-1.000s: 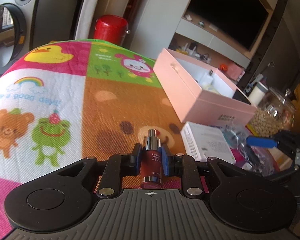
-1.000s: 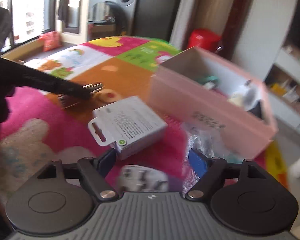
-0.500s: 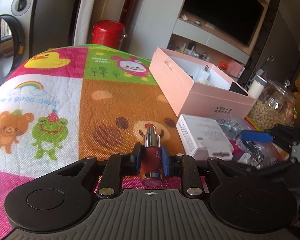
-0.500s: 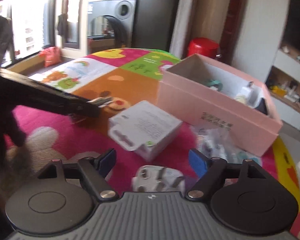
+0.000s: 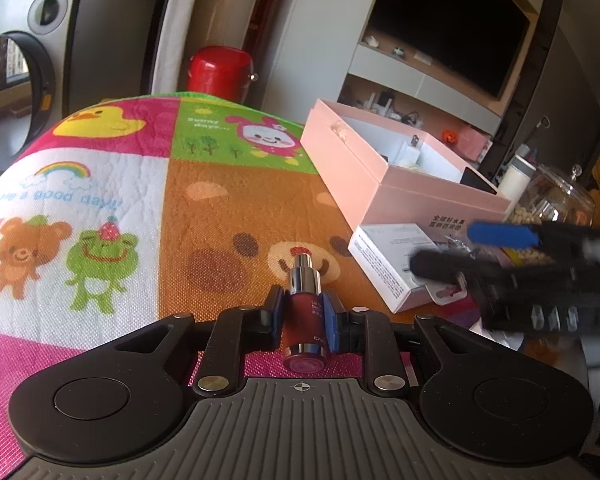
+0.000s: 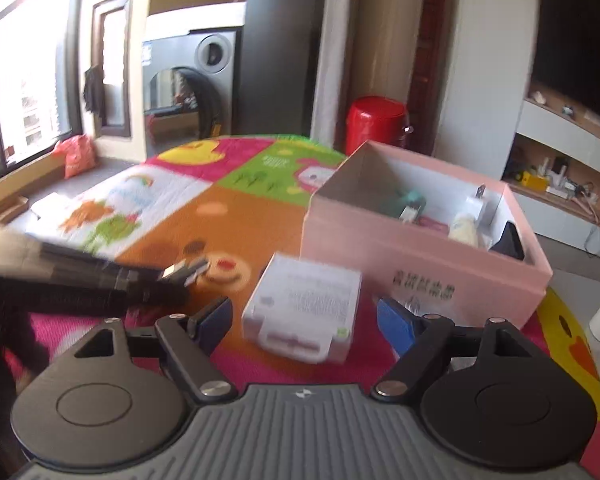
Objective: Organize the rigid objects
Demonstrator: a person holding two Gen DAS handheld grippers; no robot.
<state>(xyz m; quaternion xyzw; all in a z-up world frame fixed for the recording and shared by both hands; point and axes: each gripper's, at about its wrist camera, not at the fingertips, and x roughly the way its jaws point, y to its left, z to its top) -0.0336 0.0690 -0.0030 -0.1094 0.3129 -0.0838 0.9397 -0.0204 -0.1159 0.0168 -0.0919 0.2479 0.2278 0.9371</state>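
Note:
My left gripper is shut on a small dark red bottle with a silver pump top, held above the cartoon-printed mat. In the right wrist view the left gripper reaches in from the left with the silver top showing. My right gripper stands open above a white packaged box lying on the mat; in the left wrist view the right gripper sits over the white box. An open pink box holding several small items stands just behind.
A red canister stands beyond the mat's far edge, with a washing machine farther back. A glass jar of beans and a white bottle sit right of the pink box. A shelf unit lines the right wall.
The right gripper has lifted and rolled, so the white box now lies centred between its fingers and a white plug has left the view. The left gripper still holds the bottle in place.

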